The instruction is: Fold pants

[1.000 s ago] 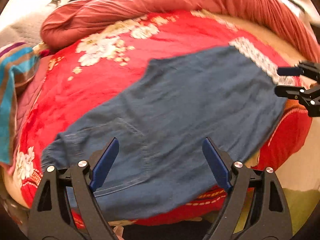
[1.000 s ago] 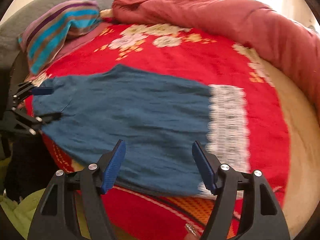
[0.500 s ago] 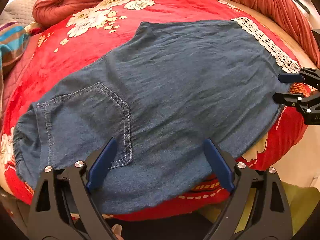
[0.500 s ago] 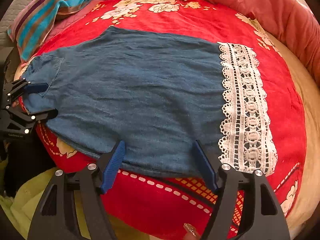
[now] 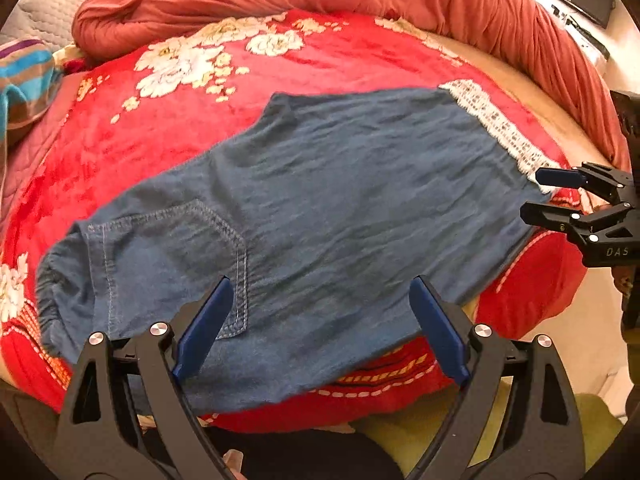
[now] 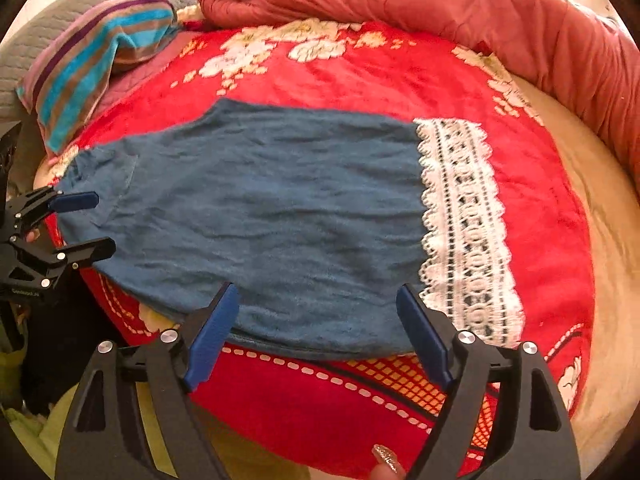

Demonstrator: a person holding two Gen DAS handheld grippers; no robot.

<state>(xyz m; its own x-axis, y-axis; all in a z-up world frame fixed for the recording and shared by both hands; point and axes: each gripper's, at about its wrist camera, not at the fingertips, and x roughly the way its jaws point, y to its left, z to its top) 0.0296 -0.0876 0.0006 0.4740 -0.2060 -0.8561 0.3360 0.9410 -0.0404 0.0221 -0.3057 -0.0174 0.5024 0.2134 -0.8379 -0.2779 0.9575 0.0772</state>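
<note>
Across the middle of both wrist views, your blue denim pants (image 5: 320,216) lie spread flat on the red floral blanket (image 5: 328,56) that covers the bed. Their white lace hem (image 6: 464,232) sits at the right of the right wrist frame, and the stitched back pocket (image 5: 172,256) shows at lower left of the left wrist frame.

Your left tool (image 5: 320,320) stands with its blue pads wide apart at the bottom of its own frame, over the near edge of the pants beside the pocket, gripping nothing. Your right tool (image 6: 318,320) is likewise spread at the bottom of its frame, over the near edge just left of the lace, also gripping nothing. You can see each tool from the other's camera, at the frame edge, near an end of the pants.

A bunched red quilt (image 6: 400,4) runs along the top of the frame, and a striped cloth (image 6: 92,60) lies at upper left.
</note>
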